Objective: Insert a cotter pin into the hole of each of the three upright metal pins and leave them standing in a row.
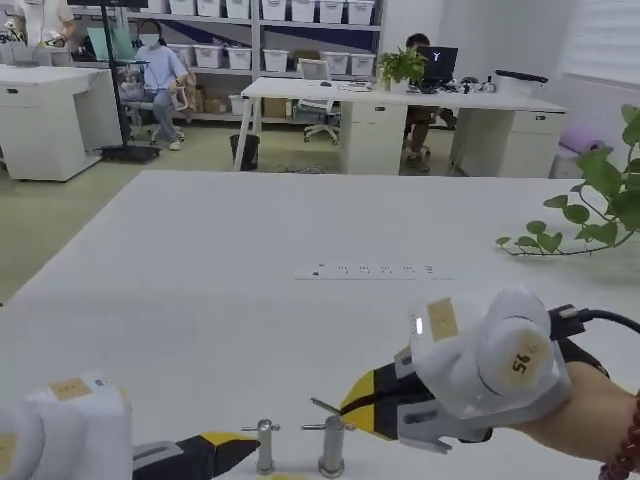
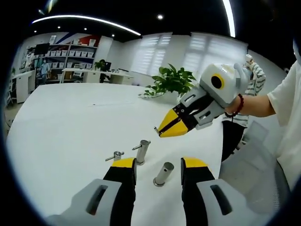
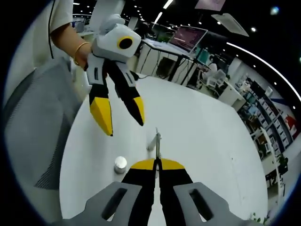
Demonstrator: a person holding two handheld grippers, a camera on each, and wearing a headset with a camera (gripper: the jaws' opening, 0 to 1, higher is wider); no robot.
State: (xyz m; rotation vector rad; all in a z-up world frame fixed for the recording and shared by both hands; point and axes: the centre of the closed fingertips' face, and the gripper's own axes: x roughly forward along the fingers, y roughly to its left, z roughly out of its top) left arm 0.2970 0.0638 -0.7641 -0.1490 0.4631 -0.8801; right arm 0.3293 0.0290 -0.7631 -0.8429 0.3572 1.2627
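The cotter pin (image 3: 158, 142) is clamped in my right claw (image 3: 157, 165), jaws drawn narrow on it and the thin shank pointing forward past the tips. It hangs in the air near the row, apart from every upright pin. The bare pin (image 2: 163, 173) stands on the white surface (image 2: 70, 122) between the wide-spread jaws of my left claw (image 2: 159, 162), touching neither. The middle pin (image 2: 142, 150) and the far pin (image 2: 117, 156) each seem to carry a crosspiece near the top, so I judge this to be the last insertion. To do it well I'd close the left claw gently on the bare pin's lower body, leaving the hole free, then bring the shank level with the hole and square to it before pushing. I can't make out which way the hole faces, so I'd go slowly; a skewed push could tip the pin.
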